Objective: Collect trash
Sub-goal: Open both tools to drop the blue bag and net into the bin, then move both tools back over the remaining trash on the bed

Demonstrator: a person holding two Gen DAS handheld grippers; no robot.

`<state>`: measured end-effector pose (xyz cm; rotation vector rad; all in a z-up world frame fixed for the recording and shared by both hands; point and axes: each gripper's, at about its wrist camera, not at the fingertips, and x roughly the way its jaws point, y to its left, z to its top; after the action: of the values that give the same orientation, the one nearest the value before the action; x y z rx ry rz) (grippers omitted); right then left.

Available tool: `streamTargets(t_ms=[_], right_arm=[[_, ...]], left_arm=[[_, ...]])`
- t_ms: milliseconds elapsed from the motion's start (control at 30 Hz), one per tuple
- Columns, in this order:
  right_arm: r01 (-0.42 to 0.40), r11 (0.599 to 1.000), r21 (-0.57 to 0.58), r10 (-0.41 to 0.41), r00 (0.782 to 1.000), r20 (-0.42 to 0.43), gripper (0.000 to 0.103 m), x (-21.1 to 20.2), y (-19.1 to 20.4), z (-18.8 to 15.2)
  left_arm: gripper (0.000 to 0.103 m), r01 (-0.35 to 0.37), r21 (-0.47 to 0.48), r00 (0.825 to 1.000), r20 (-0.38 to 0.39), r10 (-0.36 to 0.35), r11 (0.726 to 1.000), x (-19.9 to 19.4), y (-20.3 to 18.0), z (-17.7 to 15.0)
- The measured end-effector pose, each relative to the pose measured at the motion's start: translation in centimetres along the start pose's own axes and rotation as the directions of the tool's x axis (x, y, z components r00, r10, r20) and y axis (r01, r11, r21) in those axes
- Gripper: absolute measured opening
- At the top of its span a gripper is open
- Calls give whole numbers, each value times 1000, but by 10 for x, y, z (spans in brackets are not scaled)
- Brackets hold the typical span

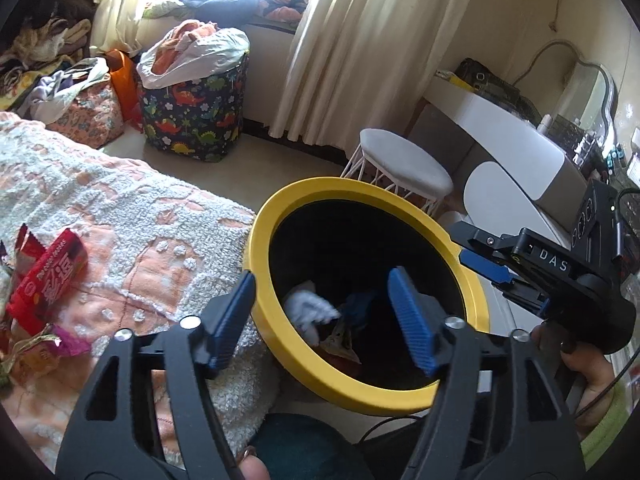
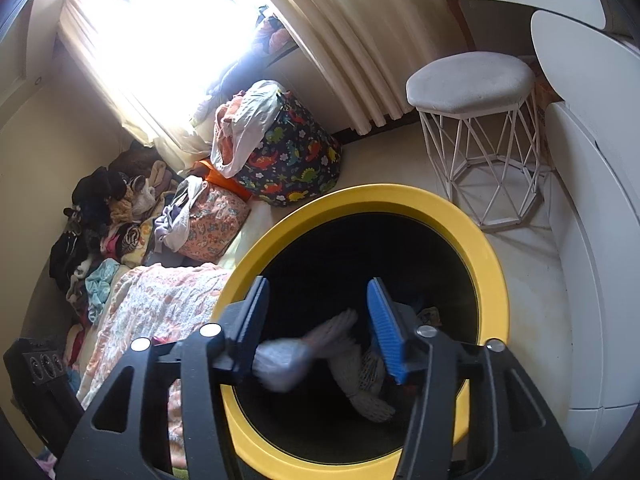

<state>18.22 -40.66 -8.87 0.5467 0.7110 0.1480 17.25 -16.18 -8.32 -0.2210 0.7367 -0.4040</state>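
Yellow-rimmed bin (image 1: 362, 394) directly below and ahead of both grippers, black inside, holding white crumpled paper (image 1: 310, 310) and other scraps. Left gripper (image 1: 324, 316) open over bin mouth, nothing between blue pads. Right gripper (image 2: 316, 320) open likewise; blurred white wad (image 2: 280, 364) between jaws, touching neither pad. Red snack packet (image 1: 48, 278) and further wrappers on peach bedspread (image 1: 132, 216), left of left gripper. White stool (image 2: 474, 82) and dinosaur-print hamper (image 2: 290, 160) beyond bin.
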Motion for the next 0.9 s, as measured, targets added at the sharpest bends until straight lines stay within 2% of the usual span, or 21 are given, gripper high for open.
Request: streamTargets(t_ms=[67, 333, 667, 900], right_arm=[[6, 1000, -12, -6, 1000, 14, 59, -2, 3, 0], [-14, 996, -88, 20, 998, 65, 71, -8, 28, -4], [-77, 980, -185, 95, 991, 92, 76, -16, 61, -9], [-107, 966, -237, 131, 987, 88, 79, -21, 82, -15]], left_arm=[[92, 0, -22, 1000, 30, 1, 1000, -9, 4, 2], [92, -53, -38, 995, 85, 56, 998, -37, 13, 5], [92, -91, -70, 985, 138, 100, 993, -72, 35, 2], [92, -116, -130, 975, 173, 138, 985, -95, 53, 4]])
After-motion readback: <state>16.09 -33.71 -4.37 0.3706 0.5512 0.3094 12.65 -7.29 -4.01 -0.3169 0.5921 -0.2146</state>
